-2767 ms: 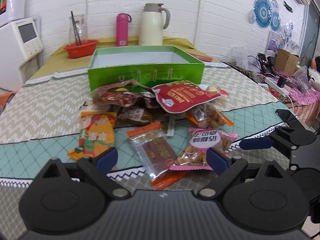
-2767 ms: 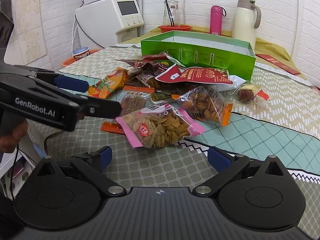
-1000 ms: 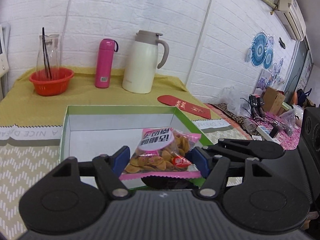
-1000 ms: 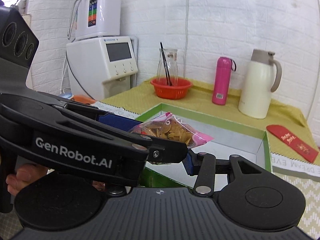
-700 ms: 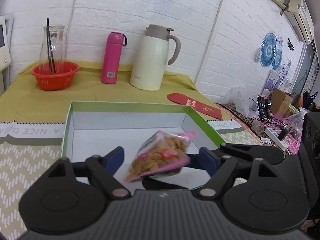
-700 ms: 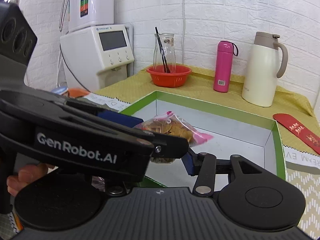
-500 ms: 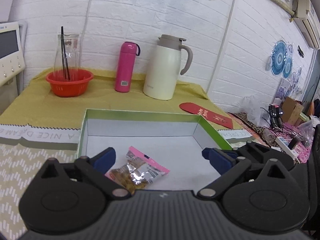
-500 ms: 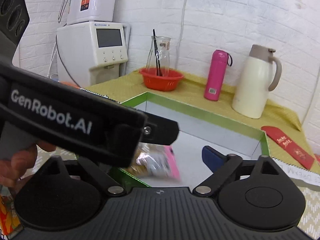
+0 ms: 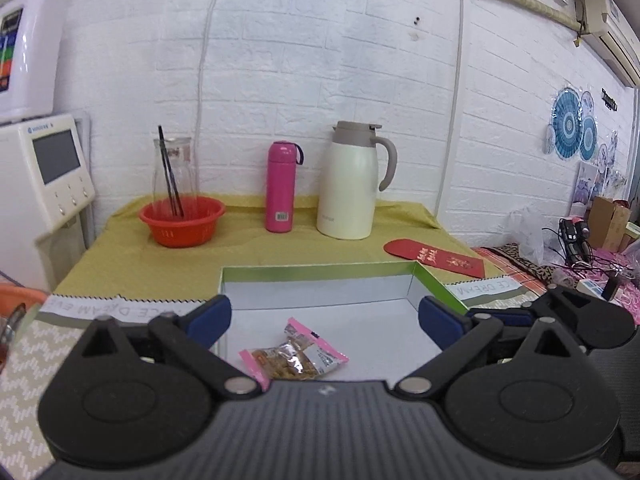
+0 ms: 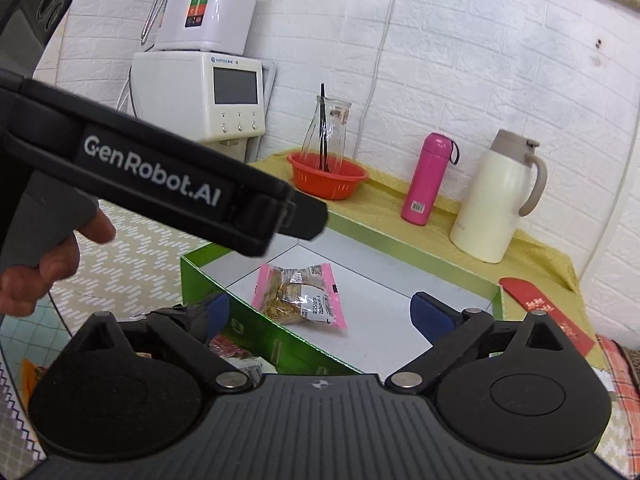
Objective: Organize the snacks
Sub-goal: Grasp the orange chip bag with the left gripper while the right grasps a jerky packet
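Leftmost, the left gripper stands with its blue-padded jaws wide apart and nothing between them. Below and a little ahead of that gap, the small pink-edged clear plastic snack packet lies flat on the white floor of the shallow green-rimmed cardboard box, label side up, touching neither pad. Seen from the right wrist view, the same packet sits just beyond the left jaw of the right gripper, whose jaws are also spread wide and empty.

The packet looks light and soft, a crinkly film bag with loose crisp pieces inside; a hard squeeze on the middle would likely crush them, and the glossy film may slip. A better hold would be on one of the flat pink sealed ends, or a gentle pinch across the narrow width.

Both tools point forward and slightly down over the near wall of the box. A person's hand is wrapped around the grey handle of the left tool, which crosses the upper left of the right wrist view above the box.
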The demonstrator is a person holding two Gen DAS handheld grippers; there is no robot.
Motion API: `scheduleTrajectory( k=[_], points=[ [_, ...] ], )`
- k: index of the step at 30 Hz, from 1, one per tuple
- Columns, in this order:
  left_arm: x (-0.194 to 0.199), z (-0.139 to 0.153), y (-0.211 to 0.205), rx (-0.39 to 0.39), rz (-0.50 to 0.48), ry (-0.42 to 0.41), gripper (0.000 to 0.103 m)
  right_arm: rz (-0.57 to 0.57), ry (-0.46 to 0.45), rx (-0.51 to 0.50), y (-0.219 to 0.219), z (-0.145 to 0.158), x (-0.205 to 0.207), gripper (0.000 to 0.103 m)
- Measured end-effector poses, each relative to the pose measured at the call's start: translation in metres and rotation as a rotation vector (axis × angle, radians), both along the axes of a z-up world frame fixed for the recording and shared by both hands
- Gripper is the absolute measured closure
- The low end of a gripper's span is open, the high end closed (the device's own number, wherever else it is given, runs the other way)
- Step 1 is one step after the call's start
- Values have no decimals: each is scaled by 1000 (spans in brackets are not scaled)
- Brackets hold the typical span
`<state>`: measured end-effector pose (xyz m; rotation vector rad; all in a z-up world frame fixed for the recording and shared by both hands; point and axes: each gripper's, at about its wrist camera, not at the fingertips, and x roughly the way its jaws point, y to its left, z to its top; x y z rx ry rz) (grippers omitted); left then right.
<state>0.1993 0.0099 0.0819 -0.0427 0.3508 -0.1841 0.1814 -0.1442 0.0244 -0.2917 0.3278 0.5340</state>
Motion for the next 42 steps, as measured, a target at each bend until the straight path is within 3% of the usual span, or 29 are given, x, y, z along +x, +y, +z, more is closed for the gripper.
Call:
scheduleTrajectory(
  k=[3,7,11,15,21,28,34,38,40,42],
  points=[
    [-23,5,7,-30,12,-17,4,-27,-14,13,-6,6,-20,0],
    [-48,2,21,-120,-12,41,4,-44,1,58,-19,6,-48,0],
    [-85,-14,22,-81,-31,55,4,-52,27,94,-26,-7,-80,0],
    [-118,-31,34,-104,37,59,4,-42,52,90,-23,-25,-110,0],
    [-142,-65,50,-96,152,165,4,20,174,113,-7,-56,-136,0],
    [-145,-94,56,-99,135,262,4,-15,281,87,25,-87,-132,0],
    [-133,-99,47,-30,82,278,4,-82,263,79,40,-91,-123,0],
    [-117,-100,42,-25,63,283,4,-94,253,85,33,-91,-127,0],
    [-109,-102,38,-25,43,289,4,-92,255,87,26,-89,-128,14],
    [-102,-102,31,4,34,288,4,-101,261,84,22,-89,-129,14]
  ],
)
